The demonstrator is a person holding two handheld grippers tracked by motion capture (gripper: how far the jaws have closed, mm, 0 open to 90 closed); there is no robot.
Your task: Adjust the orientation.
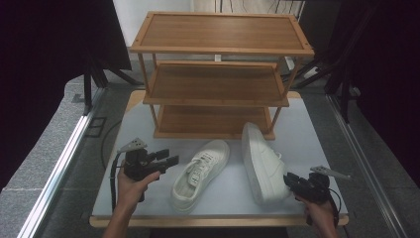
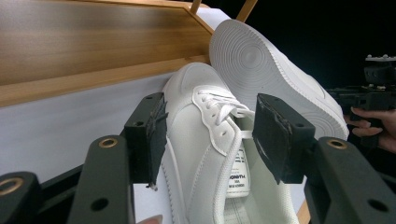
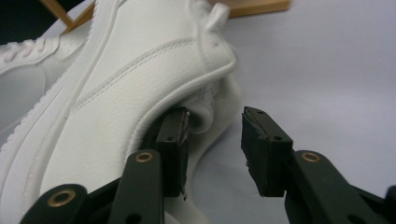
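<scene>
Sneakers, 2 of them, lie just in front of the rack [image 1: 216, 101]: upright shoe [image 1: 200, 173] beside my left gripper [image 1: 168, 159], jaws apart. Tipped shoe [image 1: 262, 161] exposes its heel; my right gripper [image 3: 215, 140], jaws apart, straddles that collar, ready to pinch.
</scene>
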